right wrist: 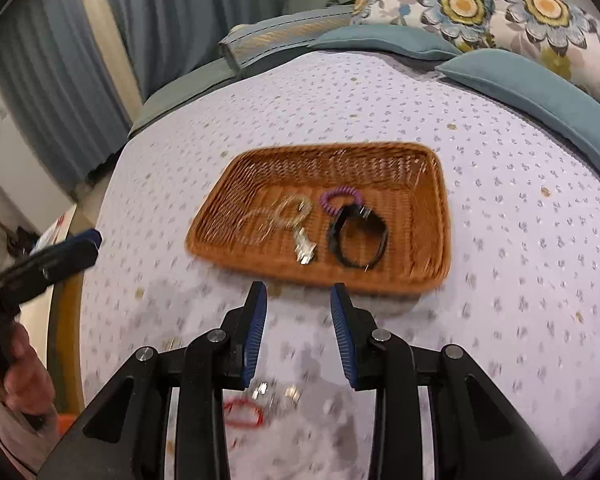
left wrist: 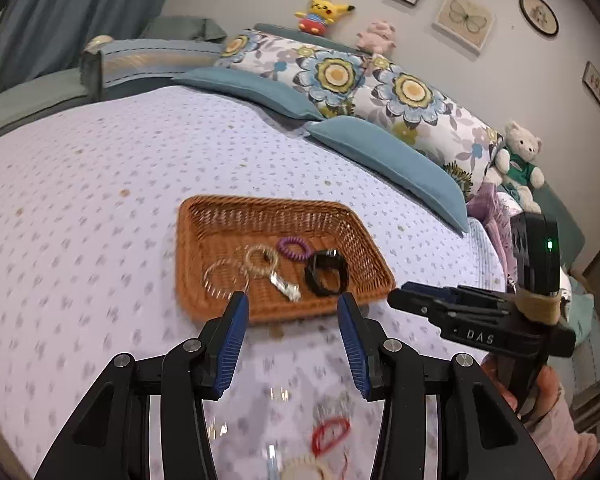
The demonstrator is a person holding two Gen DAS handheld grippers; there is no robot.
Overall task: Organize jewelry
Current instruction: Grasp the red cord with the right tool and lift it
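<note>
Bedspread (right wrist: 500,184) room around wicker tray (right wrist: 440,216)

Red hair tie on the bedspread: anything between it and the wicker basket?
Nothing visible. The red hair tie lies on the bedspread on the near side of the wicker basket, with only bare cover up to the low rim. Both grippers are open and empty above it.

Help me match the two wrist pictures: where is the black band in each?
Left wrist view: the black band lies in the basket's near right part, right of centre.
Right wrist view: black band in the basket, just right of centre.
Shared landmark: the purple coil tie just behind it.
</note>
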